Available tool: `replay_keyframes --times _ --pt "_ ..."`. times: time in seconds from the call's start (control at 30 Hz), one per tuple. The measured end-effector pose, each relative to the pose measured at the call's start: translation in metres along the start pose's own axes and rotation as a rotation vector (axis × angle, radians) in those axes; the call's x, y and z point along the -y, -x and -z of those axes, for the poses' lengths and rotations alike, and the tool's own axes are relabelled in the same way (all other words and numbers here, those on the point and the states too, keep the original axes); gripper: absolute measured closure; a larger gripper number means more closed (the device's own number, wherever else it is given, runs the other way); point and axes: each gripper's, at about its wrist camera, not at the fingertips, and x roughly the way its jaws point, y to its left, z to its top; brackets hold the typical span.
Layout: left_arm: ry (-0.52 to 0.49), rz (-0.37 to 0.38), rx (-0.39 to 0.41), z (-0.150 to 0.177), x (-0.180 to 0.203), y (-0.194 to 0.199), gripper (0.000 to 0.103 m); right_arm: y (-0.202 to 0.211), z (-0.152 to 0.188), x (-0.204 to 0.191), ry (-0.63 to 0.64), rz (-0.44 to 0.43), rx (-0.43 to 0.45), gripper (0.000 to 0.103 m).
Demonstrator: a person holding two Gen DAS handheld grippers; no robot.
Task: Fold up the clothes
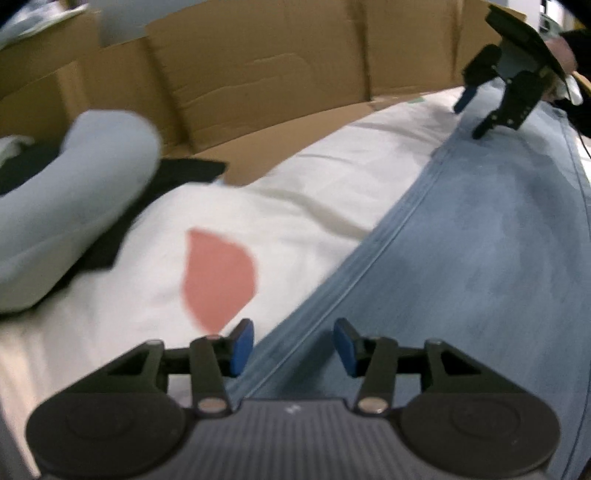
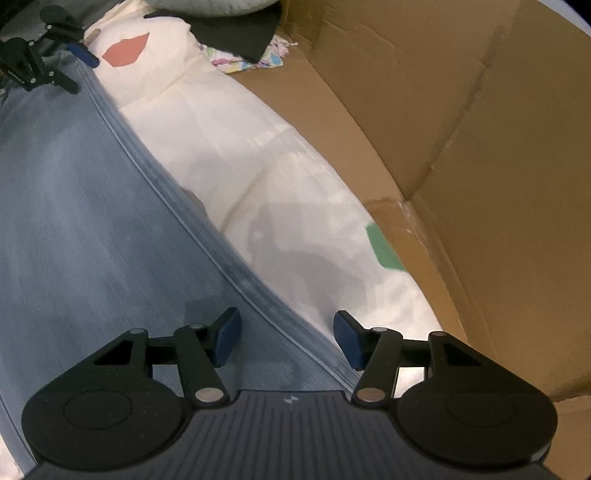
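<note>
Light blue jeans lie flat on a white sheet, their side seam running diagonally. My left gripper hovers open over that seam edge, with nothing pinched between its blue pads. At the far end of the jeans, my right gripper is open too, straddling the same seam without pressing on it. Each gripper shows in the other's view: the right gripper at the upper right with a hand behind it, the left gripper at the upper left, both with fingers apart over the denim.
Brown cardboard walls border the sheet. A pale grey rolled garment lies on a black cloth at the left. A patterned cloth sits beside the black cloth. The sheet has a red patch and a green patch.
</note>
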Motion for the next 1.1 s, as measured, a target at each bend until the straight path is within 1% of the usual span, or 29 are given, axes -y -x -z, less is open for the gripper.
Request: replay_keyframes --times 0.13,0.27,0.33,0.37,0.43,0.47,0.5,0.53,0.57,0.63,0.77,0.9,1.07,1.1 --pt "-0.037 0.059 -0.003 -0.018 0.013 -0.020 0.052 0.002 0.009 0.008 0.003 -0.014 -0.007 0.041" --pt "-0.044 0.126 -0.023 -0.029 0.021 -0.037 0.052 0.003 0.013 0.014 0.033 -0.032 -0.027 0.041" --pt "-0.037 0.152 -0.032 -0.033 0.023 -0.044 0.053 0.002 0.014 0.017 0.028 -0.046 -0.027 0.042" --pt "-0.033 0.165 -0.037 -0.035 0.023 -0.048 0.054 0.002 0.014 0.017 0.023 -0.058 -0.024 0.045" --pt "-0.033 0.180 -0.041 -0.037 0.024 -0.050 0.064 0.002 0.014 0.017 0.013 -0.083 -0.020 0.060" --pt "-0.032 0.183 -0.040 -0.038 0.024 -0.050 0.068 0.002 0.013 0.016 0.016 -0.084 -0.019 0.065" --pt "-0.028 0.188 -0.038 -0.038 0.024 -0.050 0.087 0.003 0.013 0.015 0.021 -0.077 -0.016 0.076" --pt "-0.023 0.191 -0.034 -0.039 0.024 -0.049 0.093 0.004 0.013 0.015 0.026 -0.069 -0.014 0.085" --pt "-0.031 0.182 -0.030 -0.039 0.026 -0.048 0.093 0.005 0.013 0.013 0.031 -0.058 -0.012 0.086" --pt "-0.071 0.153 -0.017 -0.038 0.034 -0.045 0.097 0.007 0.013 0.010 0.040 -0.036 -0.008 0.090" --pt "-0.087 0.120 0.022 -0.037 0.037 -0.035 0.100 0.014 0.014 -0.005 0.067 0.040 0.009 0.093" --pt "-0.096 0.088 0.040 -0.040 0.038 -0.033 0.100 0.017 0.011 -0.006 0.047 0.089 0.016 0.093" --pt "-0.053 0.080 0.001 -0.042 0.035 -0.053 0.098 0.007 0.003 -0.005 0.020 0.138 -0.016 0.093" --pt "-0.032 0.081 -0.009 -0.043 0.035 -0.056 0.094 0.006 0.003 -0.005 0.014 0.150 -0.021 0.090"
